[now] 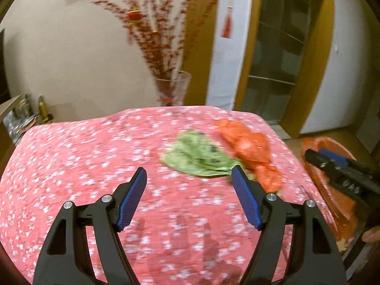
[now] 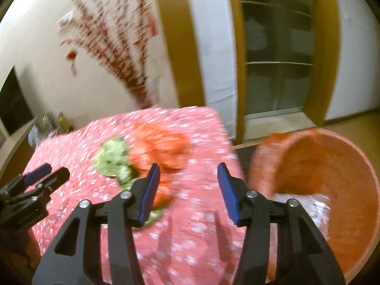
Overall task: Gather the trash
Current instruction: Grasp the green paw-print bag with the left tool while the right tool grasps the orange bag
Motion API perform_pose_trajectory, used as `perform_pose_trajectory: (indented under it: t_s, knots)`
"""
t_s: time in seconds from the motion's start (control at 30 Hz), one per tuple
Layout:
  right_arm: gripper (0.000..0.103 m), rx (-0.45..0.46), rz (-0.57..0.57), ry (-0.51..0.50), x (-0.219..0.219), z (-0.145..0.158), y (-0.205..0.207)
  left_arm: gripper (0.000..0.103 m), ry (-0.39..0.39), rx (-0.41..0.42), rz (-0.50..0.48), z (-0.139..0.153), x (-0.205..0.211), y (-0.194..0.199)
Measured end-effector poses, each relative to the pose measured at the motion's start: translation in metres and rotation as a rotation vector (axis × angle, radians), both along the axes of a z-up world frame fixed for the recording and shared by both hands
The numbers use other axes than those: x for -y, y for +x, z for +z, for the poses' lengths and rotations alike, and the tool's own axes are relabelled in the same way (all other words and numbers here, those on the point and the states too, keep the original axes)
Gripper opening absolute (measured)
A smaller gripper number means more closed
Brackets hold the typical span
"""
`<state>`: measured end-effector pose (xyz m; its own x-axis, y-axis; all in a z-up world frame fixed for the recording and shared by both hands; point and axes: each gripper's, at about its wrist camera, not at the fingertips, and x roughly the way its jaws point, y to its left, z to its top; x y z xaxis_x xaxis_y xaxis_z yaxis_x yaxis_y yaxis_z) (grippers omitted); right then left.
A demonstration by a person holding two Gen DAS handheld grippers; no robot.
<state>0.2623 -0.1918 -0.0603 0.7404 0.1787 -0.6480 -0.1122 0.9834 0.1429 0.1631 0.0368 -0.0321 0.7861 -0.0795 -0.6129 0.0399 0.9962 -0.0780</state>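
While both views are smeared by motion blur, the main shapes read clearly enough. A table draped in a pink-red cloth (image 1: pixel 95 156) speckled with small white blossoms fills the foreground; the fabric looks soft and slightly rumpled at its far edge. On it, toward the right side, lie two pieces of trash touching each other: a crumpled green wrapper (image 1: pixel 197 156), thin and creased with a few dark marks, and a crinkled orange plastic bag (image 1: pixel 247 144), glossy and bunched into folds, lying on the wrapper's right and far side. Just off the table's right edge stands a round bin (image 2: pixel 332 166) lined with thin orange plastic; something pale and speckled lies at its bottom, too blurred to identify.

Behind the table a clear glass vase (image 1: pixel 175 87) holds stiff branches of small red berries against a plain wall.

At the left gripper (image 1: pixel 188 196), the black arms end in ribbed blue pads (image 1: pixel 131 197), and the jaws are spread wide above bare cloth, holding nothing; the right pad's tip overlaps the wrapper's near edge in the view, though contact cannot be told. At the right gripper (image 2: pixel 188 191), the jaws stand apart more narrowly, empty, over the cloth between the trash and the bin.
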Motion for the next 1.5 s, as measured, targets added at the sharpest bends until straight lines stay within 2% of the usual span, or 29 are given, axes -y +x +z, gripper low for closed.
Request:
perform_pose_trajectory:
  t_s: [0.27,0.53,0.57,0.7,0.83,1.27,1.5]
  knots:
    - [0.045,-0.079,0.102,-0.042,-0.054,-0.019,0.041,0.073,-0.015,-0.022,0.053,-0.002,-0.03,0.001]
    - [0.045,-0.135,0.095,-0.094,-0.065,-0.036,0.064,0.073,-0.033,-0.043,0.051,-0.011,-0.032,0.007]
    - [0.044,-0.146,0.093,-0.096,-0.063,-0.04,0.065,0.073,-0.033,-0.045,0.05,-0.013,-0.032,0.008]
    - [0.029,-0.171,0.091,-0.077,-0.057,-0.048,0.067,0.073,-0.04,-0.058,0.038,-0.015,-0.028,0.01]
    - [0.022,-0.164,0.076,-0.04,-0.048,-0.044,0.066,0.073,-0.06,-0.077,0.017,-0.018,-0.022,0.014]
    - [0.02,-0.071,-0.012,0.018,0.006,-0.019,0.025,0.073,-0.048,-0.139,-0.098,-0.026,0.044,0.044]
    - [0.02,-0.06,-0.043,0.055,0.028,-0.013,0.005,0.07,0.003,-0.19,-0.074,-0.039,0.072,0.067]
